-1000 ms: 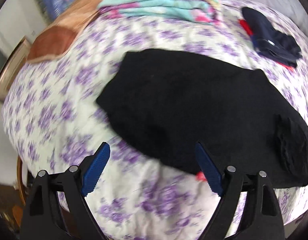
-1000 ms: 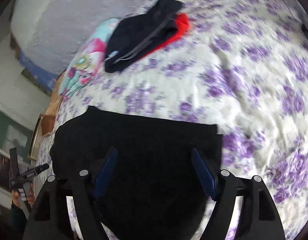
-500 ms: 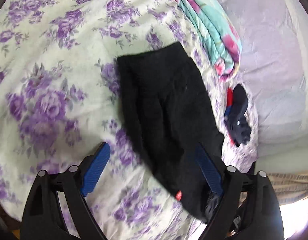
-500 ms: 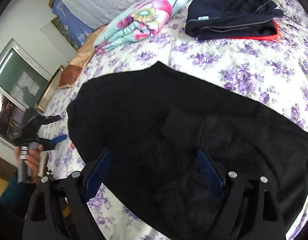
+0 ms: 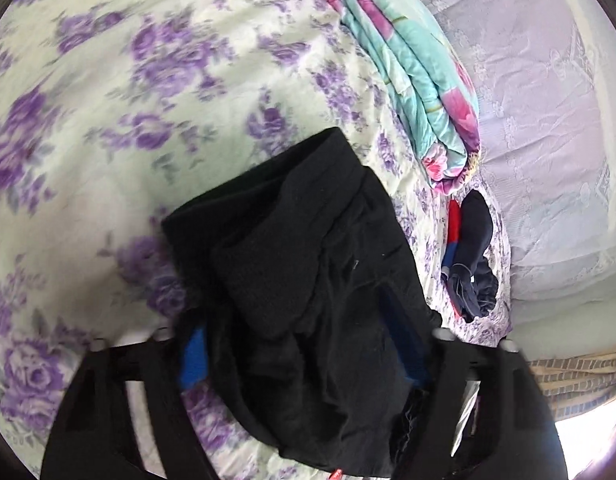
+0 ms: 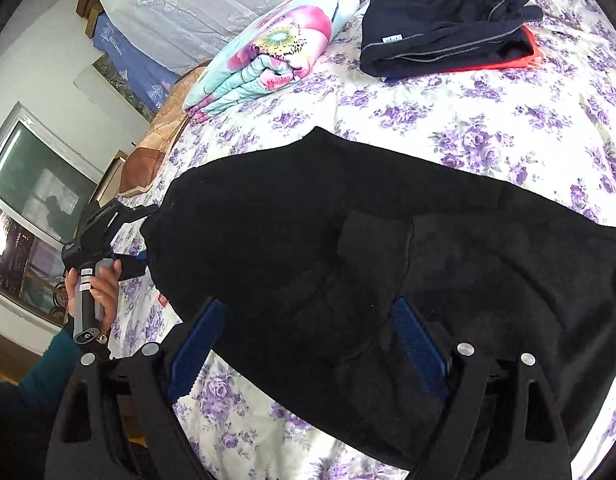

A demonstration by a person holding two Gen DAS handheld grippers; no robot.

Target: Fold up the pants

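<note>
A: Where are the black pants (image 6: 347, 248) now?

B: Spread across the near half of the bed (image 6: 487, 120), on the purple-flowered sheet. Their left end bunches up between the left tongs (image 5: 296, 344), whose jaws have just been closing in on that fabric. I cannot tell whether the blue pads (image 5: 194, 354) already press it.

A: And the right tongs (image 6: 308, 348)?

B: Standing wide apart over the pants' near edge, with cloth lying between the jaws but nothing pinched.

A: So the step in hand is taking hold of the ends?

B: I think so. To do it well, each side should catch both layers at the very edge, not a loose wrinkle in the middle, and both grips should be firm before lifting so the fold lands straight.

A: Anything in the way?

B: No. The folded quilt (image 6: 268, 52) and the pile of dark clothes (image 6: 447, 28) sit well apart at the far side.
</note>
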